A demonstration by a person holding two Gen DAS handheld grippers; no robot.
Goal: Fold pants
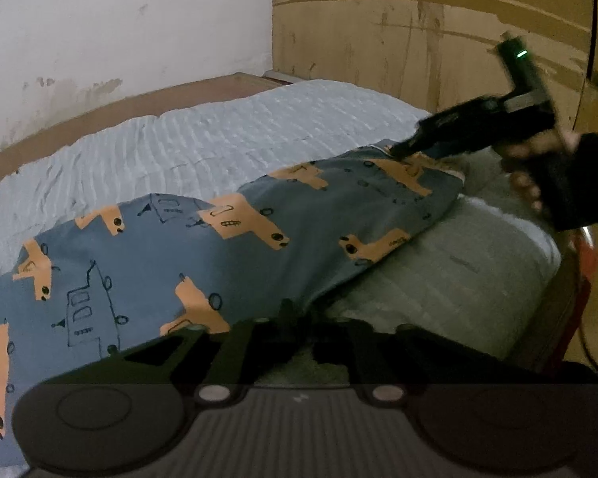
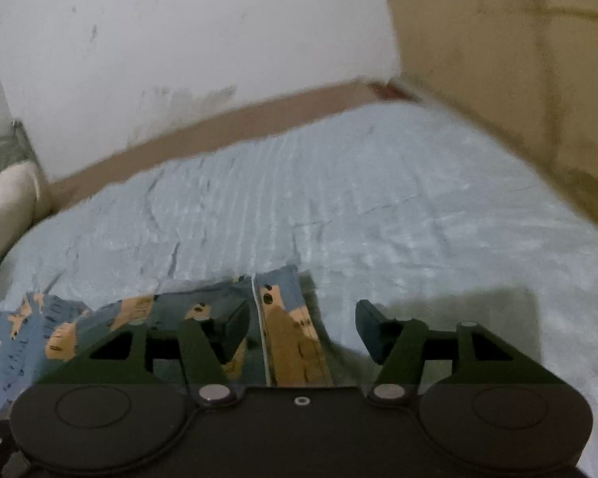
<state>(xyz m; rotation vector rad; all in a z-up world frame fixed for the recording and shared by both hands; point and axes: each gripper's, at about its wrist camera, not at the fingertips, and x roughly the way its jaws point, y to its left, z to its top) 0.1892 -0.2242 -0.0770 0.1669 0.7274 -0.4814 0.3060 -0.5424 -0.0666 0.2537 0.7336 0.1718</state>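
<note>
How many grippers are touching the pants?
1 for certain: the left gripper pinches the pants near the bed's edge. The right gripper is open over the far end; contact unclear.

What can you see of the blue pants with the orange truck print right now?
The blue pants with orange trucks look like soft cotton, with dark outline drawings between the trucks. They lie stretched along the near edge of the pale blue ribbed bedspread. The left gripper is shut on one edge; the right gripper is open over the far end.

black hand-held gripper (image 2: 303,326), silver pivot screws (image 2: 215,392), dark sleeve (image 1: 594,151).
</note>
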